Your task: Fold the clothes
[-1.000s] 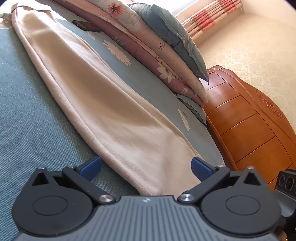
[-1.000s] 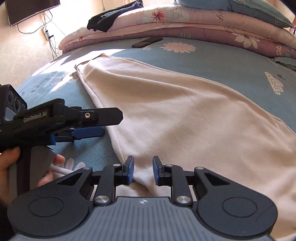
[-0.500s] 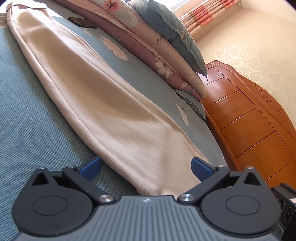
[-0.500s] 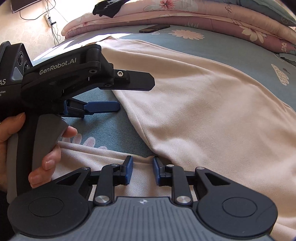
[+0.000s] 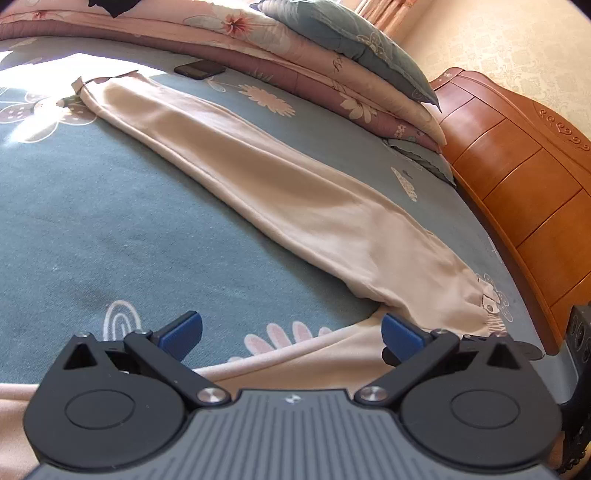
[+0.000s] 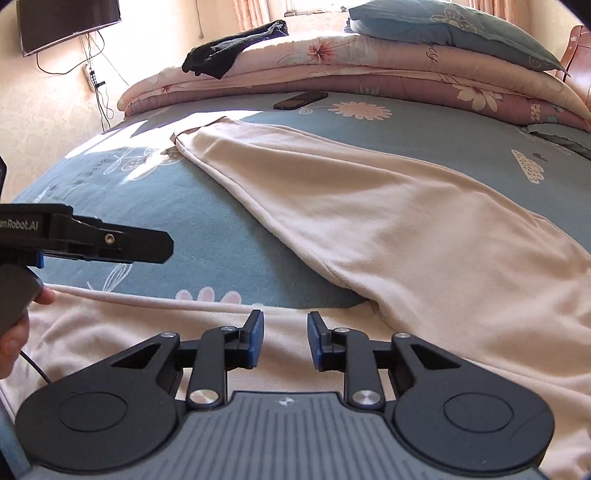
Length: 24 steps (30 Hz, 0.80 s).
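On the bed [image 6: 229, 236], which is covered by a blue-green sheet printed with flowers, a pair of pale pink trousers [image 6: 388, 229] lies spread flat, one leg running away from the waistband toward the far side of the bed and ending at a cuff [image 5: 83, 83], the other leg stretching along the near edge of the bed. The left tool [image 5: 291, 334] hovers above that near leg with its blue-padded fingers [image 5: 181, 330] spread wide, nothing between them but the sheet and a strip of pink cloth below. From the right wrist view the same left tool [image 6: 162, 247] juts in from the left side over the bed, gripped by a hand [image 6: 16, 325] of which only a few fingertips show. The right tool [image 6: 285, 338] hangs over the trousers near where the two legs meet; its jaws stand a narrow gap apart and are closing, and no cloth is caught between the pads. Beyond the trousers, toward the far side of the bed, a dark phone [image 6: 301, 100] lies on the sheet just before a stack of folded floral quilts [image 6: 406, 62], which carries a blue-grey pillow [image 6: 454, 26] and a black garment [image 6: 229, 51]. A wooden headboard [image 5: 517, 158] rises at the right end of the bed.
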Motion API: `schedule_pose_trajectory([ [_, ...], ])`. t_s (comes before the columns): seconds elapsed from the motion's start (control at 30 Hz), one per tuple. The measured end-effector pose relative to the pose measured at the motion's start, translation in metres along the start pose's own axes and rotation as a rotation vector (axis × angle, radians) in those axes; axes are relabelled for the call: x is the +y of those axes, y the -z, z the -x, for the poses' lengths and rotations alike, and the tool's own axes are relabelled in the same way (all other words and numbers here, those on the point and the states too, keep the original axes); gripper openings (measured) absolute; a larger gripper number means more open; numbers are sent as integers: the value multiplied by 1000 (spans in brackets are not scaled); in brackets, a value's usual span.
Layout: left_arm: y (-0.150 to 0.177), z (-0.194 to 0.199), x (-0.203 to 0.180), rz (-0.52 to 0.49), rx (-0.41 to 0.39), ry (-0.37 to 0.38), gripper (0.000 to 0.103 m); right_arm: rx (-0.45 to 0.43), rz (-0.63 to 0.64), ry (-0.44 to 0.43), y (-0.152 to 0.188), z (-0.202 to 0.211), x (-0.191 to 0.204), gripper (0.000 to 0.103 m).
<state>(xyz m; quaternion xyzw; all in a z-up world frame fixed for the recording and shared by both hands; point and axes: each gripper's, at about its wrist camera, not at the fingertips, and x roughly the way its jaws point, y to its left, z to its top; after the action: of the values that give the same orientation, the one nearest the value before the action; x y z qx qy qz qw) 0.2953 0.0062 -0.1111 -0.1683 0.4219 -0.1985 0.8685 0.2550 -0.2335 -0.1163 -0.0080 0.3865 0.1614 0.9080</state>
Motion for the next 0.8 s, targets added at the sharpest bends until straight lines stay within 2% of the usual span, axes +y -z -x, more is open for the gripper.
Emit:
schedule_pose_trajectory([
  [0.07,10,7,10,15,18,-11,102,-2,27,45,9,-16,9,21],
  [0.17,27,13,16,15,42,8,102,12,-44,49,5,-47,6,22],
  [0.2,32,15,18,12,48,17,102,-9,-58,48,1,-54,4,22],
  [0.33,47,17,11,-31,43,92,102,-1,-108,47,-10,-62,0,22],
  [0.37,47,15,12,-36,37,102,102,-1,-136,43,-11,-56,-1,22],
  [0.43,48,5,14,-42,36,73,102,-33,-161,19,-9,-30,-3,23],
  [0.5,45,1,21,-38,12,100,102,-70,-157,30,-1,4,-3,28],
  [0.63,34,-2,32,90,29,124,102,-131,-124,121,27,81,-14,36],
  [0.67,35,-3,30,79,28,118,102,-148,-118,147,35,99,-18,47],
  [0.7,36,-4,29,69,28,112,102,-153,-128,180,45,112,-24,51],
  [0.8,39,-6,20,9,26,77,102,-129,-230,238,80,125,-50,52],
])
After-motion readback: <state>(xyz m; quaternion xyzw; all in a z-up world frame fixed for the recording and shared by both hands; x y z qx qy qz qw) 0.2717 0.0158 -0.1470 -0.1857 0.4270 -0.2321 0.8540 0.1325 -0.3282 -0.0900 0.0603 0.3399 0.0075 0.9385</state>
